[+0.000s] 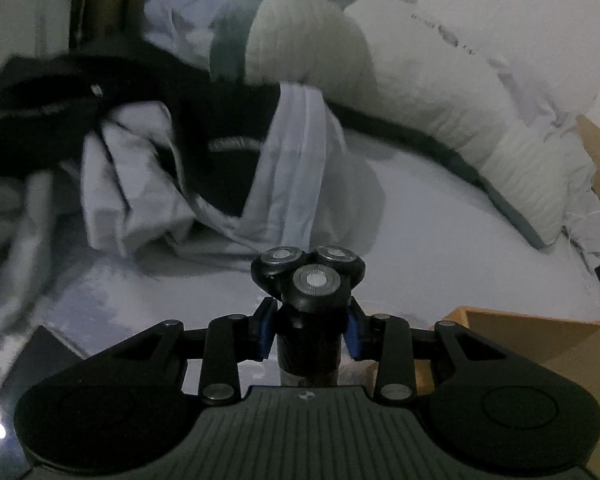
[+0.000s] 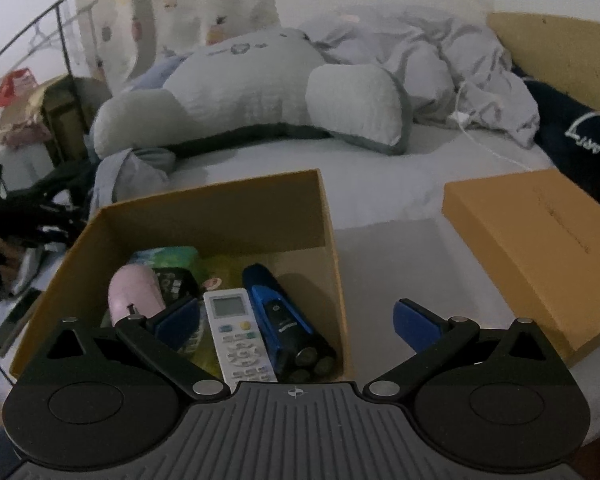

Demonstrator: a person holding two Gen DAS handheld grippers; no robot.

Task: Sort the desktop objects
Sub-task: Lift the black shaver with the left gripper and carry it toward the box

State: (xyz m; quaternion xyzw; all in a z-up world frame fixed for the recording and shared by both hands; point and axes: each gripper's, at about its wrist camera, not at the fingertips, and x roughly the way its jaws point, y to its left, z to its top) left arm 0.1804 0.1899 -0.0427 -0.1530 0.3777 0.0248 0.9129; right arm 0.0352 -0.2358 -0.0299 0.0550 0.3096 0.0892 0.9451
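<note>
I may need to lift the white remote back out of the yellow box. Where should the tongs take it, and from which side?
Probably from above, across the narrow width of the white rectangular remote control, near its screen end. It lies flat, lengthwise in the open yellow cardboard box, with the blue electric shaver close along one long edge, so clearance there looks tight. The right tongs are open.

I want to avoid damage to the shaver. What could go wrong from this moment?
1. The left gripper clamps the black shaver only at its narrow neck, so it might pivot or slip.
2. The open box already holds a remote, a blue shaver and a pink item; a drop could strike them.
3. The right gripper hangs open over the box and may block the path.
</note>
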